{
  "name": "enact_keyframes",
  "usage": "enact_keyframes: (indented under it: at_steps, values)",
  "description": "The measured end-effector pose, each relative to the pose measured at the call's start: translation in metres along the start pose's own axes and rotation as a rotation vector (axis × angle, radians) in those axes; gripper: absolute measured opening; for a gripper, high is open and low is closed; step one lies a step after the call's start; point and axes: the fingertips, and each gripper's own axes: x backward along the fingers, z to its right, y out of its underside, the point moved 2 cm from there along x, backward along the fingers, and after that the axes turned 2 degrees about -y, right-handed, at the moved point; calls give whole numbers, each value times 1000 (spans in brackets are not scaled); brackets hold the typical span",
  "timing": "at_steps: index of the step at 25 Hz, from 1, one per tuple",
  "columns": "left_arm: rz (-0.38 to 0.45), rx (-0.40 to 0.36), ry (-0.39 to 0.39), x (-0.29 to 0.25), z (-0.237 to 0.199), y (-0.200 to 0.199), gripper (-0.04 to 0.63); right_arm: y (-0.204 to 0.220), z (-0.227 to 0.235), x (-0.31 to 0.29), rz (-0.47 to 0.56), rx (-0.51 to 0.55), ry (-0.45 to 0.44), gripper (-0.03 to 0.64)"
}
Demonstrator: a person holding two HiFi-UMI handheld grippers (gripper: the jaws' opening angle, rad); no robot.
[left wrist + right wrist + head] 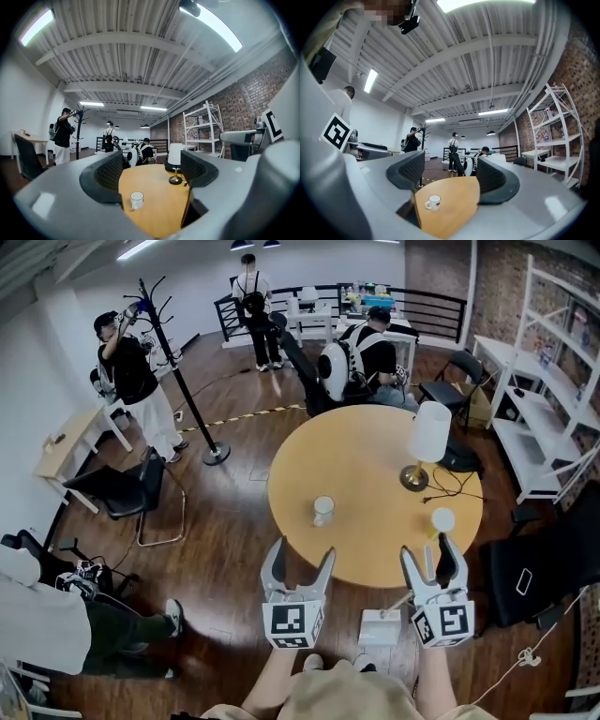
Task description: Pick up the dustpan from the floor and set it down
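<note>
While the white dustpan (380, 626) sits on the floor beside the round table (375, 442), just below the right gripper (429, 549), both that gripper and the left gripper (301, 551) are spread and empty, pointing out over the tabletop. Its thin handle (410, 599) seems to slant up under the right jaws, so a hasty reach down could knock it over. A pinch off-centre on that handle would likely let the dustpan swing and strike the table's edge.
</note>
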Motion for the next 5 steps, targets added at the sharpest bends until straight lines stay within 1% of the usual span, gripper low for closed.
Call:
enact_keyframes:
  at_steps: [5]
  values:
    - [-16, 11, -6, 12, -5, 5, 379, -2, -6, 5, -16, 10, 2, 344]
